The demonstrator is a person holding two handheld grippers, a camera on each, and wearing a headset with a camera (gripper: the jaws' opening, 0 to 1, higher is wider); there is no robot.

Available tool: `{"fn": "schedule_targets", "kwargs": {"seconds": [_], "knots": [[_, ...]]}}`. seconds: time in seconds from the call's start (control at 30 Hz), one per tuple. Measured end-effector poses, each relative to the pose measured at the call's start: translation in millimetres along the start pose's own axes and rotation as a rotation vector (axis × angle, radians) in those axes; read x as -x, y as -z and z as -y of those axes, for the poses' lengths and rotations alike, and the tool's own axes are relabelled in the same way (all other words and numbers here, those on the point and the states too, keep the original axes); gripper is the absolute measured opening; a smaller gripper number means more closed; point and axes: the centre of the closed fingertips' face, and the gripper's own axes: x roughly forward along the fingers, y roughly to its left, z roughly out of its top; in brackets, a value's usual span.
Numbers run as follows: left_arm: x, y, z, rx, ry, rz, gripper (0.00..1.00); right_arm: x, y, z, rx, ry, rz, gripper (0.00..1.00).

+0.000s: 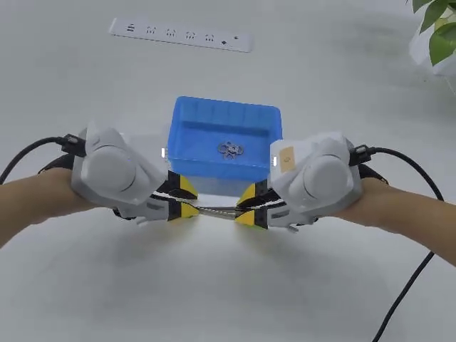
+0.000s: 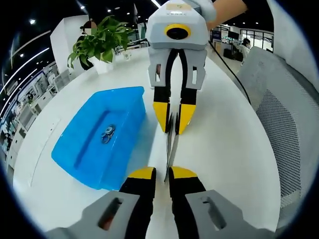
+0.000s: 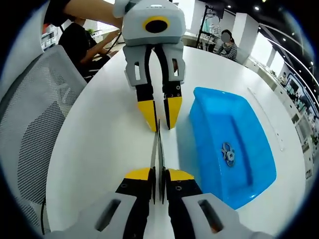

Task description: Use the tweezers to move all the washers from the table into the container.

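**Tweezers** (image 1: 216, 209). We find them spanning the gap between the two grippers, just on the near side of the container. Their long axis runs left to right across the person, parallel to the container's near long wall. In the right gripper view we see two thin metal legs. They stand slightly apart at the right gripper and draw together toward the left one. We cannot tell which end is the tip. We also cannot tell whether they touch the table (image 1: 228, 292).

**Left gripper** (image 1: 194, 201). It points right, and its yellow-tipped jaws are closed on the left end of the tweezers.

**Right gripper** (image 1: 239, 209). It points left, facing the other nose to nose, with its jaws clamped on the right end of the tweezers. A black cable (image 1: 417, 278) trails from it over the table edge.

**Container** (image 1: 226, 108). This is a blue rectangular tub, upright and open-topped, standing on the table just beyond the grippers. Its long side lies left to right.

**Washers** (image 1: 230, 149). We see a small cluster of metal rings lying together on the floor of the container, near its middle. We cannot count them.

**Power strip** (image 1: 182, 34). It is white and lies flat at the far side of the table, well apart from the container.

**Plant** (image 1: 436, 32). Its green leaves show at the far right corner.

**Chair** (image 2: 279, 114). It has a grey mesh back and stands beside the table in the left gripper view.
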Motion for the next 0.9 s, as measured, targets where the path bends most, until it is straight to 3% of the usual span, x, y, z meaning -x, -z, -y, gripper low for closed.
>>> {"fn": "schedule_targets", "kwargs": {"seconds": [0.13,0.2,0.23,0.37,0.4,0.43,0.5,0.6,0.63,0.77,0.83,0.9], "knots": [[5.1,-0.8,-3.4,0.015,-0.033,-0.001,0.18,1.5,2.3,3.9,-0.055,0.025,0.002,0.18],[14.3,-10.7,-9.5,0.094,-0.080,0.067,0.19,5.0,4.2,4.2,-0.046,0.044,-0.002,0.20],[22.2,-15.6,-12.7,0.118,-0.107,0.098,0.19,8.0,2.0,7.5,-0.030,0.073,0.014,0.20],[48.2,-15.5,-17.5,0.195,-0.182,0.139,0.24,32.6,-17.6,10.4,-0.184,0.143,0.173,0.21],[55.2,-17.1,-18.2,0.229,-0.199,0.164,0.25,43.6,-20.2,12.0,-0.212,0.176,0.203,0.22],[67.5,-23.8,-19.2,0.304,-0.224,0.231,0.28,51.4,-22.1,13.0,-0.224,0.199,0.223,0.23],[91.3,-38.5,-16.0,0.378,-0.241,0.354,0.41,71.2,-28.4,9.7,-0.264,0.227,0.287,0.27],[124.5,-49.1,-10.3,0.388,-0.299,0.427,0.53,101.8,-40.6,6.9,-0.292,0.286,0.389,0.33],[131.1,-50.5,-6.8,0.384,-0.306,0.430,0.56,115.5,-43.4,5.0,-0.311,0.307,0.420,0.33],[161.9,-53.9,-1.2,0.424,-0.395,0.447,0.79,153.1,-43.1,2.2,-0.344,0.394,0.460,0.42],[171.7,-56.9,3.6,0.409,-0.424,0.448,0.88,165.1,-42.0,0.1,-0.344,0.428,0.459,0.45],[177.8,-58.6,9.0,0.394,-0.435,0.433,0.90,174.4,-40.9,-1.3,-0.358,0.459,0.463,0.49]]}}
